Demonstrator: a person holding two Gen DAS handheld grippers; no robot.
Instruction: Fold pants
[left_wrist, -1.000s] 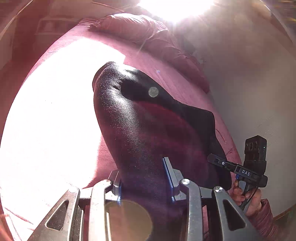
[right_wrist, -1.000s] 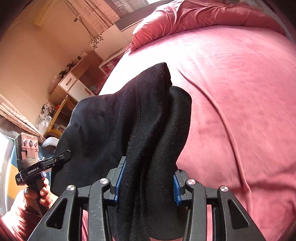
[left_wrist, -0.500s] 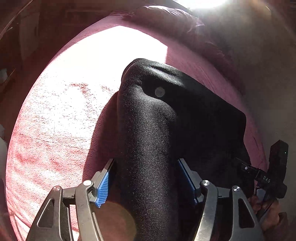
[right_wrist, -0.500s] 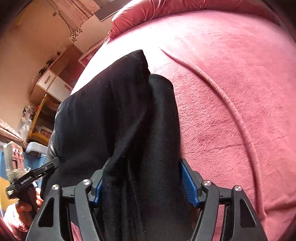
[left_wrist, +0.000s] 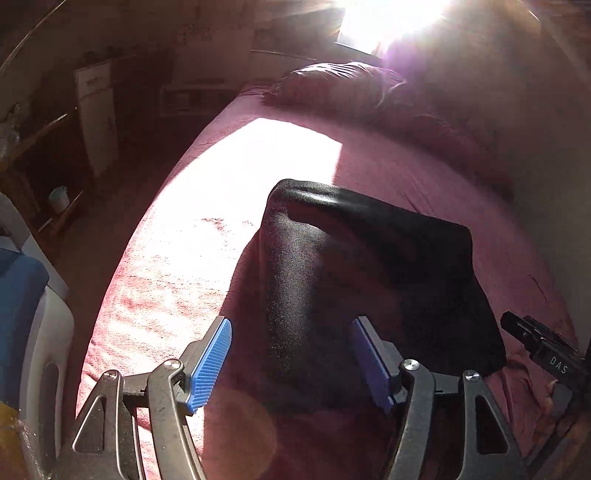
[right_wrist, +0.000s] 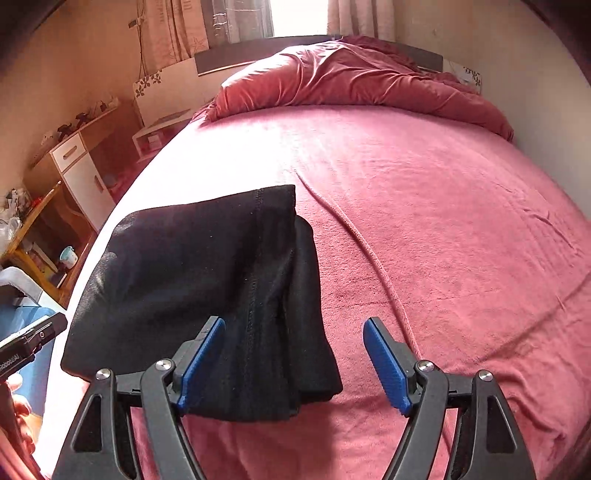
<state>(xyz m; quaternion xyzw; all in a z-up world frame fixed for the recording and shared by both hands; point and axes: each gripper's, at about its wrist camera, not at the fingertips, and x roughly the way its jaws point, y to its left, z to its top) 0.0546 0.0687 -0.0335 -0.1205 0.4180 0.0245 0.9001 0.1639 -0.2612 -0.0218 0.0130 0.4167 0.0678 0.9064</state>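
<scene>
The black pants lie on the pink bed in a small, thick bundle. They look folded over more than once, so most of the job seems done. What may be left is a bit of tidying, since one layer sticks out past the others at the edge nearest the right claw.

The left claw has just been opening. Its blue pads stand wide apart. The near end of the pants sits between them, but the pads do not press on it, so it holds nothing.

The right claw has also just been opening. Its pads are wide apart too. One corner of the pants lies just beside its left pad, and bare bed shows by the other pad. It holds nothing.

The pants sit near the side edge of the bed, well away from the crumpled blanket at the far end. Their long side runs across the bed, from one claw toward the other. The seam runs from the claws toward the blanket.
</scene>
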